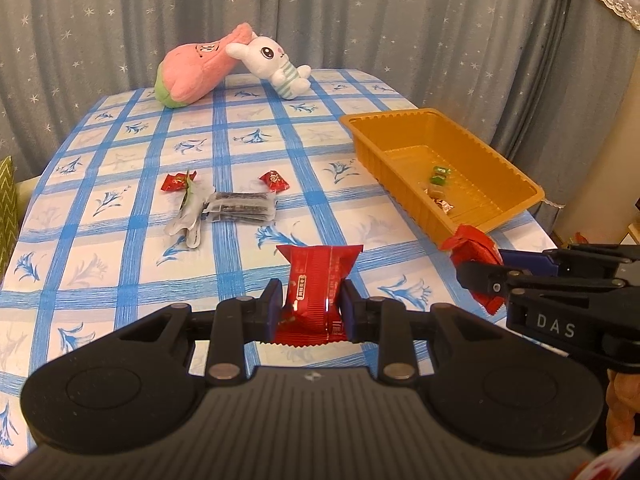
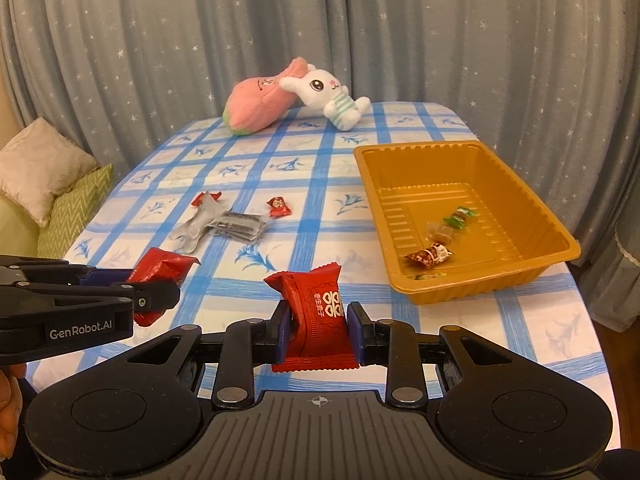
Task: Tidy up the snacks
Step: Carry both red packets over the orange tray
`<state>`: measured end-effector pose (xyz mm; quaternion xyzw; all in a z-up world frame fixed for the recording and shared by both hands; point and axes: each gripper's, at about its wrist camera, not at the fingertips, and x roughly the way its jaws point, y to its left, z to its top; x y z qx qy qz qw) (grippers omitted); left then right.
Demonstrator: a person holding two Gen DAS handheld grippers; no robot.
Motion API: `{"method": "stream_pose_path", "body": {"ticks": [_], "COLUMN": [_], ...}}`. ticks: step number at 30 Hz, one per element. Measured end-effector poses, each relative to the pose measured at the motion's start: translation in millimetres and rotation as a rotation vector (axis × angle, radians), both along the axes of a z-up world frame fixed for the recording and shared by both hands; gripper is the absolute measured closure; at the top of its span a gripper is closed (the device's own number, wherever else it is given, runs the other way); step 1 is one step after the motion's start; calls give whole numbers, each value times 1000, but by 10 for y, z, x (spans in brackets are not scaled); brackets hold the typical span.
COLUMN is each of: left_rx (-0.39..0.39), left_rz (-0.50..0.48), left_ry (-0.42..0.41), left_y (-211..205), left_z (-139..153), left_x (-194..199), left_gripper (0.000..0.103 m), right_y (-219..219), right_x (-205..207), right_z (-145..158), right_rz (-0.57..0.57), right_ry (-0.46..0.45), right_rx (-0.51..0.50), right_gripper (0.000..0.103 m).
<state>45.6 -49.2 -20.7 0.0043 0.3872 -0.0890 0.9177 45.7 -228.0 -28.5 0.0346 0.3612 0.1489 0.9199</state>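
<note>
The left tongs (image 1: pixel 310 308) are closed on a red snack packet (image 1: pixel 318 280), its blue pads pressing the wrapper from both sides, the packet standing up between them above the desk. The right tongs (image 2: pixel 316 332) grip a second red packet (image 2: pixel 320 308) the same way; this one bears white characters on its face. In each wrist view the other pair of tongs shows at the side, with its packet.

Below them spreads a desk (image 2: pixel 304 168) under a white cloth checked in blue with blue flower prints. Toward its middle lie a small red candy (image 2: pixel 279 207), a flat dark sachet pack (image 2: pixel 240 228), and a silvery wrapper (image 2: pixel 200 224) lying over another red candy (image 1: pixel 176 181). On the right side sits an orange plastic tray (image 2: pixel 552 236) with ribbed walls, holding a few small wrapped sweets (image 2: pixel 444 236).

At the far edge rest a pink plush toy (image 2: pixel 256 104) and a white rabbit plush (image 2: pixel 328 96), touching. Grey-blue curtains (image 2: pixel 440 40) dotted with white stars close the room behind. At the left stands a green seat (image 2: pixel 76 204) with a pale cushion (image 2: pixel 36 164).
</note>
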Motion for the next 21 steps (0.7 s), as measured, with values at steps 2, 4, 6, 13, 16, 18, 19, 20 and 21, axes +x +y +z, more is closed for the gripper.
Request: {"method": "stream_pose_path", "body": {"ticks": [2, 4, 6, 13, 16, 18, 19, 20, 21], "left_rx": [2, 1, 2, 5, 4, 5, 6, 5, 5], "left_rz": [-5, -9, -14, -35, -44, -52, -55, -59, -63], "left_ry": [0, 0, 0, 2, 2, 2, 2, 1, 1], "left_y": [-16, -31, -53, -152, -203, -238, -258, -278, -299], "left_z": [1, 7, 7, 12, 14, 15, 18, 20, 21], "left_x": [4, 11, 25, 69, 92, 106, 116, 125, 135], "left_gripper": [75, 75, 75, 75, 75, 75, 75, 76, 75], "right_y": [-26, -47, -54, -142, -187, -222, -242, -263, -283], "right_x": [2, 3, 3, 14, 22, 27, 31, 35, 38], "right_z": [4, 8, 10, 15, 16, 20, 22, 26, 29], "right_rz": [-4, -7, -12, -33, -42, -52, -56, -61, -66], "right_ry": [0, -1, -1, 1, 1, 1, 1, 1, 0], "right_rx": [1, 2, 1, 4, 3, 4, 5, 5, 6], "right_gripper": [73, 73, 73, 73, 73, 73, 73, 73, 73]}}
